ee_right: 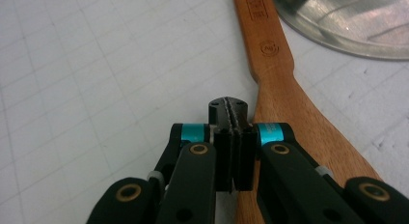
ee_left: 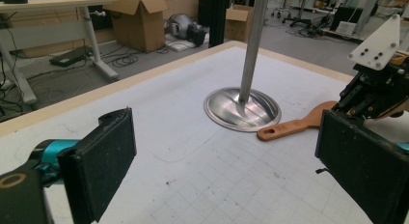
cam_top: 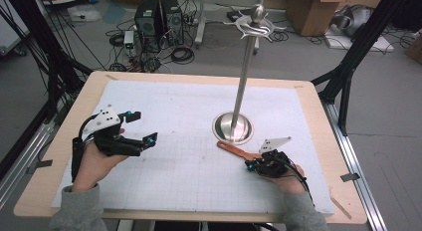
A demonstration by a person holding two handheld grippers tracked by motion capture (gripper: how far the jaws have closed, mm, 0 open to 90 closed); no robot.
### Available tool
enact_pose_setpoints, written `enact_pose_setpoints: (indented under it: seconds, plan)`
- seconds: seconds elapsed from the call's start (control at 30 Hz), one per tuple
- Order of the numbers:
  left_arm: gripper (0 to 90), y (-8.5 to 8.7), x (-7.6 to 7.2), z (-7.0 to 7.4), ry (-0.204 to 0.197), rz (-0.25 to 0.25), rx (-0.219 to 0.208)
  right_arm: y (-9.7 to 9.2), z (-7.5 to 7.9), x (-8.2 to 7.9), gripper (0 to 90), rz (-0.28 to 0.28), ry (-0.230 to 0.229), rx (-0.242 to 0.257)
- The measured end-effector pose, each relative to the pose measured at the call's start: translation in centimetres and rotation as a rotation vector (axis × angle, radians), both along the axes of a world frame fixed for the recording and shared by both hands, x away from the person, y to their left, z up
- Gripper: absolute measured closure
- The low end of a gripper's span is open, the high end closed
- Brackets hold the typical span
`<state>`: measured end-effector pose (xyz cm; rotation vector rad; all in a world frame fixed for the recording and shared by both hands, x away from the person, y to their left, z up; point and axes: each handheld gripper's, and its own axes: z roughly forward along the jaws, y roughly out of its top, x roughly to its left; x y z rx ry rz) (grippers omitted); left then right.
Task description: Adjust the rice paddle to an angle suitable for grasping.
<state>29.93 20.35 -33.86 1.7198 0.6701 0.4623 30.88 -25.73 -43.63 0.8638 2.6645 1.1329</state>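
One wooden spatula [ee_right: 284,101] lies flat on the white mat [cam_top: 164,116], its handle end touching the steel stand's base [cam_top: 233,127]. My right gripper [ee_right: 232,115] sits pinched shut beside it, gripping nothing; my left gripper [cam_top: 142,127] waits wide open, well apart, probably ready to assist.

A white gridded mat [cam_top: 189,131] covers most of the light wooden table [cam_top: 64,141] in the middle of the frame. On the grey floor at upper centre stand two black computer towers [cam_top: 158,18] amid loose cables [cam_top: 181,54]. A brown cardboard box [cam_top: 313,12] sits at upper right, black frame struts [cam_top: 358,47] beside it
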Motion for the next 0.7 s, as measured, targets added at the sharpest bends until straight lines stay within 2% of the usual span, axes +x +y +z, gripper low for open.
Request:
enact_pose_setpoints:
  seconds: [0.03, 0.23, 0.37, 0.4, 0.53, 0.57, 0.6, 0.63, 0.67, 0.7]
  plan:
    - [7.6, 0.1, -0.1, 0.0, -0.001, 0.004, -0.001, -0.1, 0.2, 0.0, 89.5, 0.011, -0.015, 0.022]
    - [7.6, 0.4, -0.2, 0.0, -0.002, 0.007, -0.004, -0.4, 0.9, 0.1, 86.5, -0.002, -0.045, 0.046]
    - [7.6, 0.6, -0.3, 0.1, -0.003, 0.008, -0.011, -0.6, 1.5, 0.1, 73.0, -0.011, -0.083, 0.052]
    - [7.6, 0.6, -0.3, 0.1, -0.003, 0.007, -0.011, -0.6, 1.7, 0.0, 65.9, -0.015, -0.100, 0.049]
    - [7.6, 0.7, -0.3, 0.1, -0.002, 0.004, -0.016, -0.6, 1.8, 0.2, 51.3, -0.021, -0.107, 0.042]
    - [7.6, 0.7, -0.2, 0.0, -0.003, 0.004, -0.017, -0.6, 1.8, 0.2, 51.3, -0.021, -0.107, 0.042]
    - [7.6, 0.7, -0.2, 0.0, -0.002, 0.003, -0.016, -0.6, 1.8, 0.2, 43.8, -0.039, -0.119, 0.044]
    - [7.6, 0.7, -0.2, 0.0, -0.002, 0.004, -0.020, -0.6, 1.8, 0.2, 43.8, -0.039, -0.119, 0.044]
    - [7.6, 0.8, -0.2, 0.1, -0.005, 0.004, -0.019, -0.6, 1.9, 0.3, 37.4, -0.046, -0.126, 0.043]
    - [7.6, 0.8, -0.2, 0.1, -0.005, 0.004, -0.019, -0.6, 1.9, 0.3, 37.4, -0.046, -0.126, 0.043]
